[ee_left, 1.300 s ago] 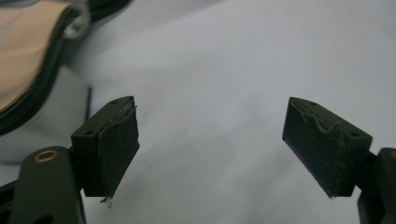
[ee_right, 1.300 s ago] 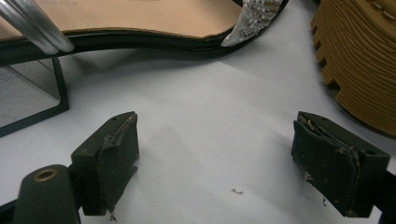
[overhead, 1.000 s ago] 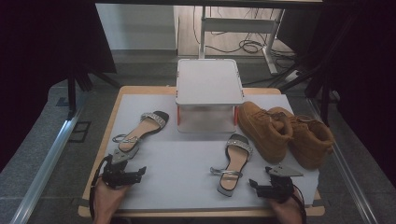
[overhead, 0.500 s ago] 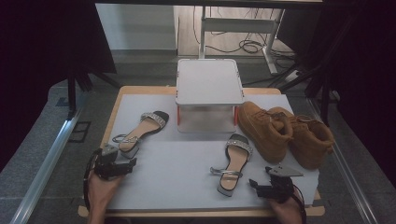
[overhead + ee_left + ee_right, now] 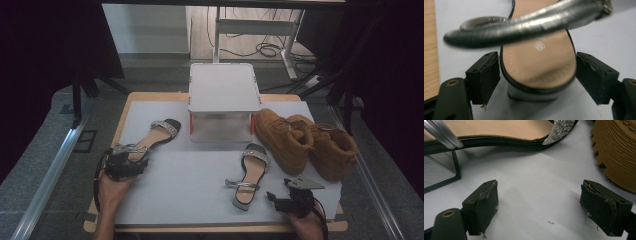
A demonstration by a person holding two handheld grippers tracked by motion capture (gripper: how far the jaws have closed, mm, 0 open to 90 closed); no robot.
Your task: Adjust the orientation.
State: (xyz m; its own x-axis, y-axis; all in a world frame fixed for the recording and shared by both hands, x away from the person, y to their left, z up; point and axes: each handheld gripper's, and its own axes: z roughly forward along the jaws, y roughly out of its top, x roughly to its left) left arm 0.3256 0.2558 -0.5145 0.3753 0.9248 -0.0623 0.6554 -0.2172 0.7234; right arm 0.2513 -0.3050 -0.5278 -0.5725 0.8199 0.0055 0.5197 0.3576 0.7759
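A strappy sandal with a tan insole lies at the left of the white mat, toe toward the box. My left gripper is at its heel end. In the left gripper view the heel sits between the two pads of this gripper, under the silver ankle strap. The jaws have just been closing and I see no firm squeeze. The matching sandal lies right of centre. My right gripper rests open on the mat beside it, and in its own view the gripper has nothing between the pads.
A white lidded box stands at the back centre of the mat. Two tan boots stand at the right, one ribbed boot sole close to my right gripper. A wooden table edge borders the mat.
My left hand has moved away from the near edge and leftward, bringing its jaws around the left sandal's heel. The right hand has stayed put.
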